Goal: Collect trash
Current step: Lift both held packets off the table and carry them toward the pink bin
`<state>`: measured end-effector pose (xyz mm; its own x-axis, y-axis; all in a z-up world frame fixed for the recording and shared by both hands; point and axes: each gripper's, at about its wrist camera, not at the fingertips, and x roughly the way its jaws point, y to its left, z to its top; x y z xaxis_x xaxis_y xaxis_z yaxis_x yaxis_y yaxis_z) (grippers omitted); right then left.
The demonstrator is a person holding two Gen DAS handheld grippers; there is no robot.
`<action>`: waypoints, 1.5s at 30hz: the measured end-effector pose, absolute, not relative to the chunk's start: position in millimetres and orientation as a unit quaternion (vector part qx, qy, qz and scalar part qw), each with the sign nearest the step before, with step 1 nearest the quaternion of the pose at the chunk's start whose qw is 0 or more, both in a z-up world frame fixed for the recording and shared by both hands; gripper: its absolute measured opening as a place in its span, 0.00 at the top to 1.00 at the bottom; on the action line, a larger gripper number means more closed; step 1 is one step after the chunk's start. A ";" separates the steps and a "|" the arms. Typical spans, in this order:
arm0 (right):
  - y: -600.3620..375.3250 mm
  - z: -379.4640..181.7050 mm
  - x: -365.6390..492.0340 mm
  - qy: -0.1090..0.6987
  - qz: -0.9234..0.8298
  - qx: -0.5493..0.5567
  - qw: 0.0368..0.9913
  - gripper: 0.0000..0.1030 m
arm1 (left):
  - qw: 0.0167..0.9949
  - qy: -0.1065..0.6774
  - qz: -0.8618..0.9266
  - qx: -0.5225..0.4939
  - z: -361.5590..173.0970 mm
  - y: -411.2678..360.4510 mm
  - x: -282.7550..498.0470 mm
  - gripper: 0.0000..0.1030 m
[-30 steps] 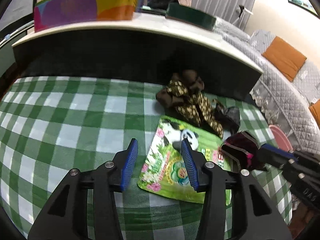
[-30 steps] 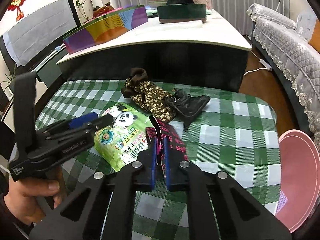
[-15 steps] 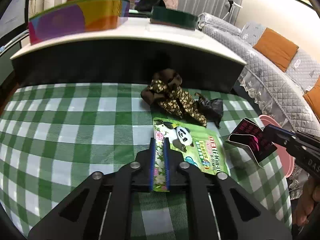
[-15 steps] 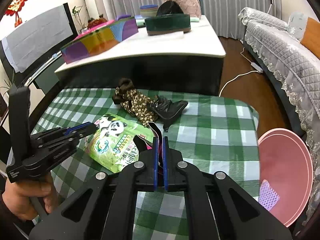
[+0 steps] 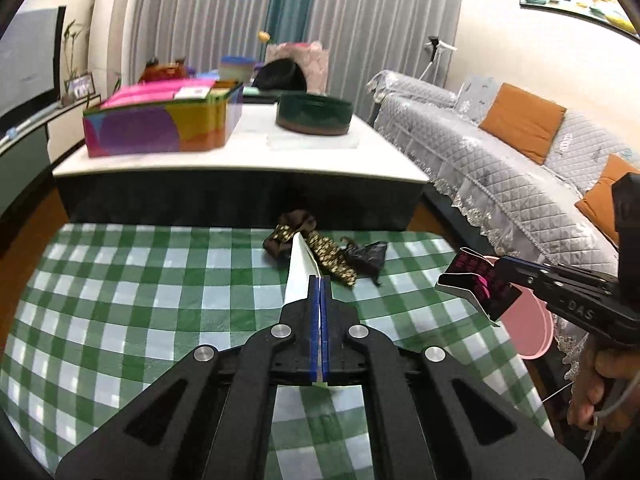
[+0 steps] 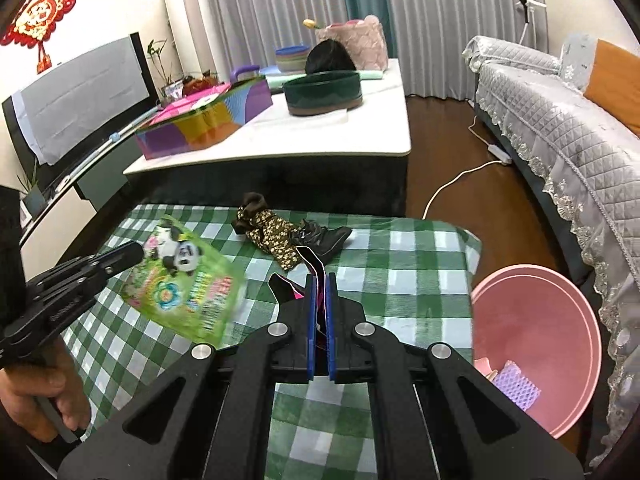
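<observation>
My left gripper (image 5: pixel 320 280) is shut on the green panda snack bag (image 6: pixel 184 284), lifted off the green checked cloth (image 5: pixel 140 304); in its own view the bag shows edge-on as a pale sheet (image 5: pixel 300 272). The right gripper (image 6: pixel 319 280) is shut on a black and pink wrapper (image 6: pixel 294 290), also held above the cloth; the left wrist view shows that wrapper (image 5: pixel 476 280) at the right. A brown flowered wrapper (image 6: pixel 272 234) and a crumpled black wrapper (image 6: pixel 324 238) lie at the cloth's far edge. A pink basin (image 6: pixel 536 340) stands on the floor to the right.
Behind the cloth stands a white-topped table (image 6: pixel 360 136) with a colourful box (image 6: pixel 204 122) and a dark green round tin (image 6: pixel 322 92). A grey quilted sofa (image 6: pixel 560 120) runs along the right. The basin holds a purple mesh piece (image 6: pixel 516 384). A white cable (image 6: pixel 460 180) lies on the floor.
The left gripper closed on the panda bag and lifted it off the cloth. The right gripper rose and drew back with the black and pink wrapper. Both views now sit higher.
</observation>
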<state>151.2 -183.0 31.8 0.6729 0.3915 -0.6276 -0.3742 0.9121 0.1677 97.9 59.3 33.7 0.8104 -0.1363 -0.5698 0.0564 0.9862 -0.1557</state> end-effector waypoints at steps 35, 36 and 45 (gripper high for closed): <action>-235.5 81.7 117.6 0.304 0.177 0.012 0.936 0.99 | 0.964 0.243 -0.091 -0.051 80.8 25.2 62.1 1.00; -236.1 82.3 117.7 0.304 0.177 0.010 0.936 0.99 | 0.964 0.243 -0.092 -0.050 80.5 25.2 63.4 1.00; -253.8 80.6 133.4 0.336 0.189 0.012 0.923 0.91 | 0.962 0.251 -0.091 -0.056 72.9 24.8 70.5 1.00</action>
